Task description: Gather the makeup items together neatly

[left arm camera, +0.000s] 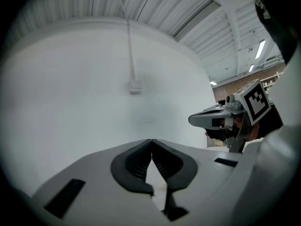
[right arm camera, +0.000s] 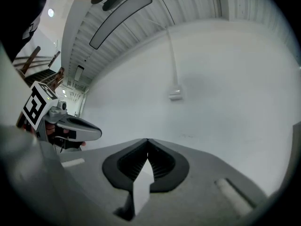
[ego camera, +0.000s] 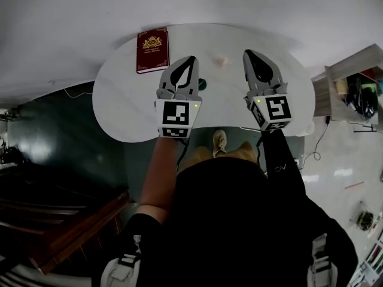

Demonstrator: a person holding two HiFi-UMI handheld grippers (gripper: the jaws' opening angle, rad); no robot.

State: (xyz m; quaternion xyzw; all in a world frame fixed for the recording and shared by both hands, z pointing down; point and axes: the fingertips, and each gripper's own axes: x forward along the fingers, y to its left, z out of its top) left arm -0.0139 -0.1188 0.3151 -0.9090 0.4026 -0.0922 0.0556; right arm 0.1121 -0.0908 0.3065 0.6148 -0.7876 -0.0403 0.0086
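The left gripper and right gripper hover clenched, empty; they'd best open before lowering toward the small dark item (mid-frame) on the white rounded desk.

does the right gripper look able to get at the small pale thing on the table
Probably yes: the small pale thing lies on the white table just left of the right gripper, nothing between them. Its jaws are shut and empty, so they must open first.
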